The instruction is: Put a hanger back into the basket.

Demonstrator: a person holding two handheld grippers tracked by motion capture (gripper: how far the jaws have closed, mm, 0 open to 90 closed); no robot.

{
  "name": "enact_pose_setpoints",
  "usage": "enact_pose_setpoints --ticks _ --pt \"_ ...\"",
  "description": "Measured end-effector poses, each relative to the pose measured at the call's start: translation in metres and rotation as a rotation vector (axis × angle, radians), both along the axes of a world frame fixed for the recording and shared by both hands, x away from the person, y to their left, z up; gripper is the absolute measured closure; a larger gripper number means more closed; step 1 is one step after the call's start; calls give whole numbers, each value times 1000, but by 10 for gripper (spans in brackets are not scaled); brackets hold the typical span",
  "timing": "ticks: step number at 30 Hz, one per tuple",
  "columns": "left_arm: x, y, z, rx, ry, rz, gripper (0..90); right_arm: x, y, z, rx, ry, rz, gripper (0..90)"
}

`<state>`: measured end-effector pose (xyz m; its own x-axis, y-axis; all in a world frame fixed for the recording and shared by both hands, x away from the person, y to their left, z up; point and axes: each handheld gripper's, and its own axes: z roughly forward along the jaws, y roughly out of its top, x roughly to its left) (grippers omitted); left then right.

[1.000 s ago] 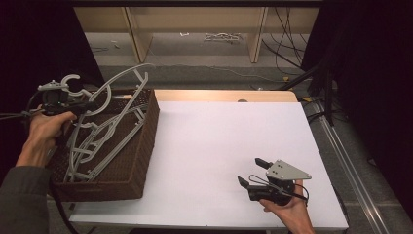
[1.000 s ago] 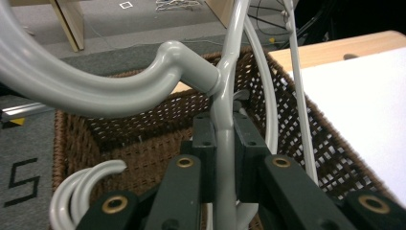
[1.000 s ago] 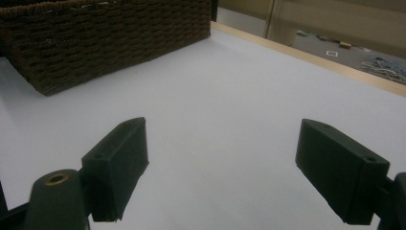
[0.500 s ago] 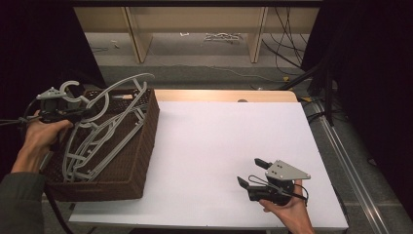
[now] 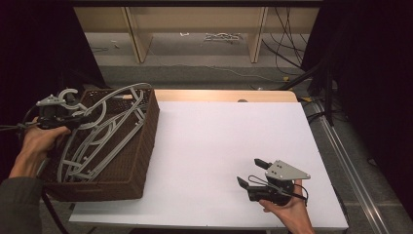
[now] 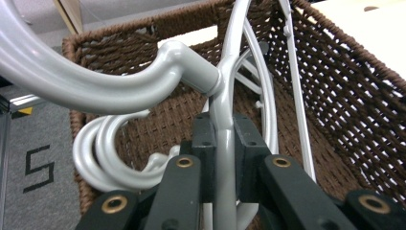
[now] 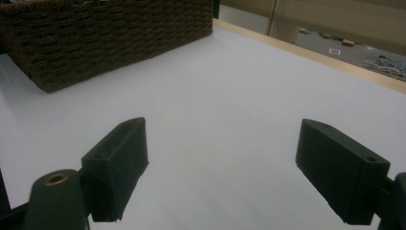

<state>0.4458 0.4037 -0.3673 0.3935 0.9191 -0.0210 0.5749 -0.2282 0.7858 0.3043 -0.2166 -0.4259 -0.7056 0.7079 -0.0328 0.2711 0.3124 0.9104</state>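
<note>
A person's left gripper is clamped on the neck of a grey plastic hanger, just below its hook. The hanger lies tilted in a brown wicker basket at the table's left edge, hook toward the person's left hand, arms slanting across toward the far right corner. The right gripper rests on the white table, jaws wide apart, holding nothing.

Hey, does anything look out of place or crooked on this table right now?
Yes, the grey hangers sit crooked in the brown wicker basket: they lie slanted, and their curved tops rise above its far rim. The left gripper is clamped on the neck of one. The right gripper rests open on the white table.
</note>
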Motion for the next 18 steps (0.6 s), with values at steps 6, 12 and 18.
enact_pose_setpoints --ticks 6,12,18 --pt "-1 0 -7 -9 8 -1 817 0 0 0 -4 5 0 192" --pt "0 2 -12 5 37 16 817 0 0 0 -5 9 3 192" --pt "0 0 -15 7 42 8 818 0 0 0 -4 8 6 192"
